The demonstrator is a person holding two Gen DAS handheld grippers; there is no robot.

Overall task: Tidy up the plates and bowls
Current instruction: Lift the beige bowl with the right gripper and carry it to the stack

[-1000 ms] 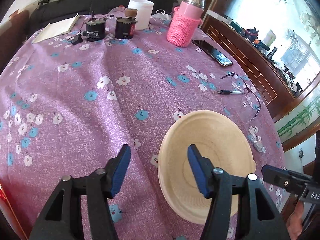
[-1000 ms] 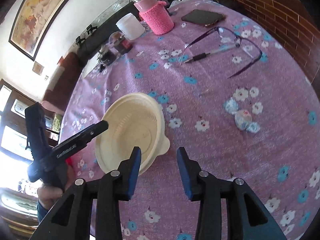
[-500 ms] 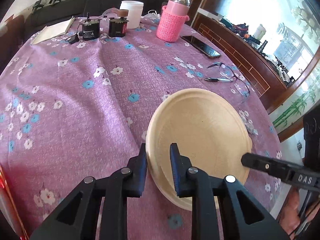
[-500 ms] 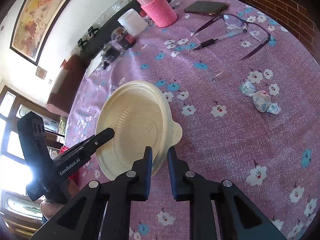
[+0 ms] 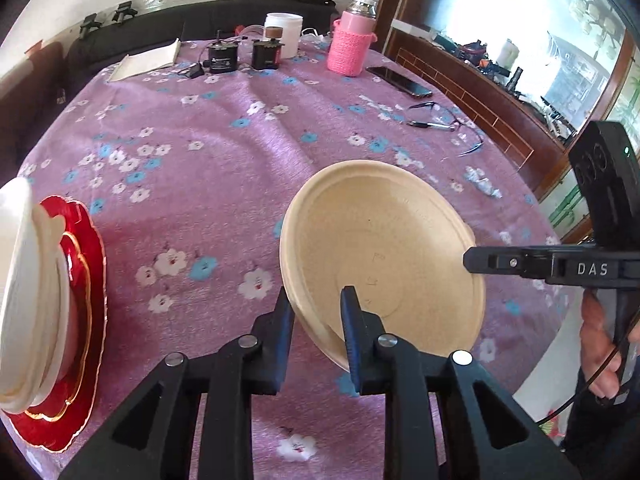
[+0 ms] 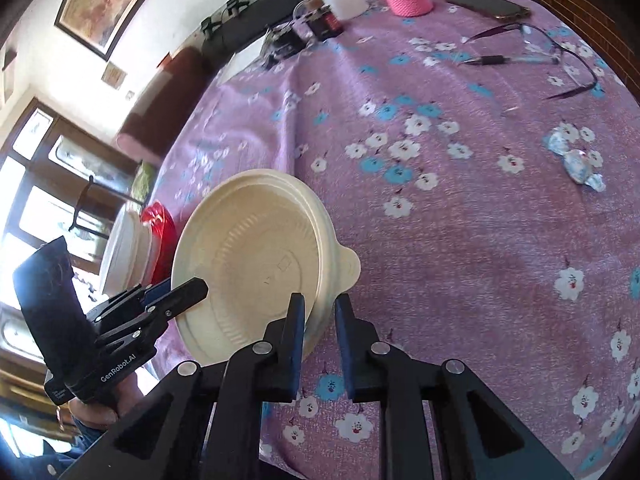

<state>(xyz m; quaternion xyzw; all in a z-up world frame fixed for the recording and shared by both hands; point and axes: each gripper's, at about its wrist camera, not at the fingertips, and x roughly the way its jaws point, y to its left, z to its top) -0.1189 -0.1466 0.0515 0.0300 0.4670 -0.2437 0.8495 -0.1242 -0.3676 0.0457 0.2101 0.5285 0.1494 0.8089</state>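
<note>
A cream bowl (image 5: 384, 248) hangs tilted over the purple flowered cloth, held at opposite sides of its rim. My left gripper (image 5: 317, 300) has the near-left rim between its pads; its jaws are opening slightly but still press on it. My right gripper (image 6: 320, 304) is shut on the rim beside the bowl's (image 6: 256, 252) small tab. Each gripper shows in the other's view: the right gripper (image 5: 470, 260) and the left gripper (image 6: 200, 286). At the table's left edge a red plate (image 5: 86, 264) carries a stack of cream bowls (image 5: 28, 280).
At the far side stand a pink-knit flask (image 5: 352, 48), a white jar (image 5: 284, 34), two black devices (image 5: 224, 58) and a notebook (image 5: 148, 60). A phone (image 5: 398, 80), glasses (image 5: 452, 120), a pen (image 5: 430, 124) and wrapped sweets (image 5: 482, 184) lie to the right.
Both grippers closed on the bowl's rim and tipped it up off the cloth. They carried it leftward, and the red plate with its stack came into view.
</note>
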